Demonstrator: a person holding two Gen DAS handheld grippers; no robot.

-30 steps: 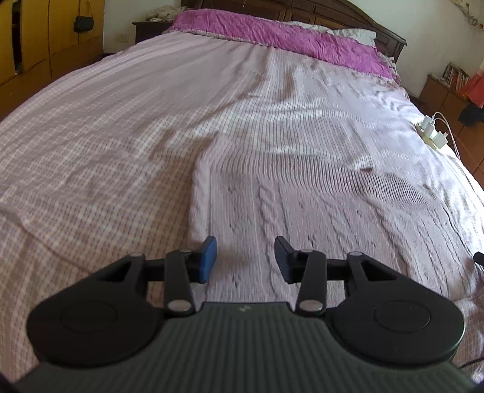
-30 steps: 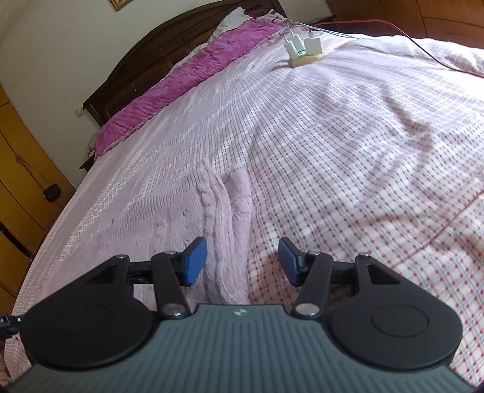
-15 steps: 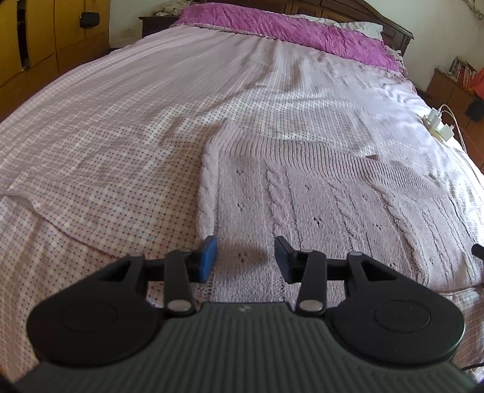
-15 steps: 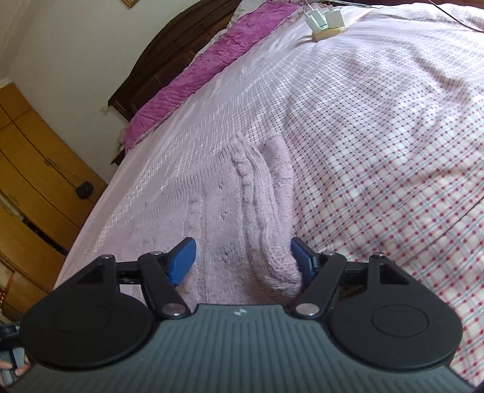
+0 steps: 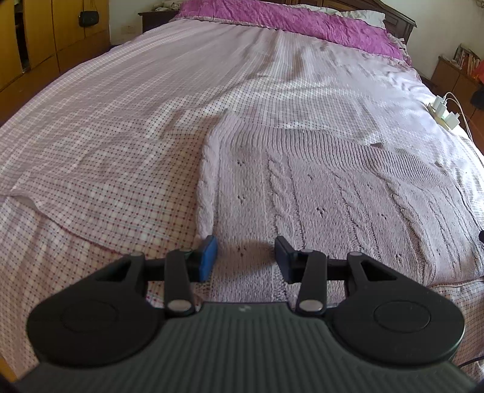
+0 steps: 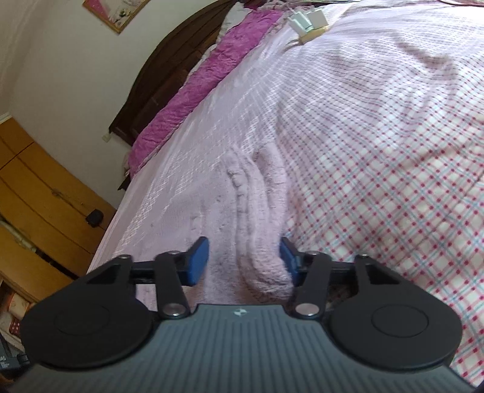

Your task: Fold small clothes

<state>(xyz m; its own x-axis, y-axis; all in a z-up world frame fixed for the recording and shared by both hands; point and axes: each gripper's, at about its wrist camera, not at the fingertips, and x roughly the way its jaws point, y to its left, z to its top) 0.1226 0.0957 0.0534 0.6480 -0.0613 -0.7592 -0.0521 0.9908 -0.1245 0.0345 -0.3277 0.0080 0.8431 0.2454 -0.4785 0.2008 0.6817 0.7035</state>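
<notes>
Bedroom light falls across a wide bed (image 5: 106,145) under a pink checked sheet, and on it, near me, lies the pale knitted sweater (image 5: 348,193) I am meant to fold, spread flat with a purple pillow strip (image 5: 296,21) far beyond.

My left claw (image 5: 245,257) hangs partly open over the sweater's near left corner, nothing between its pads (image 5: 208,257). My right claw (image 6: 243,261) has just been closing around the bunched right edge of the knit (image 6: 266,241); the right pad touches the roll, the left pad stands clear, so I judge it not yet gripped.

What worries me: the thick roll may squeeze out sideways as the pads meet, or I catch the sheet along with it and drag the bedding. Lifting one corner alone would skew the fold.

No containers appear anywhere; only a plug strip (image 5: 444,113) sits on the far right.
</notes>
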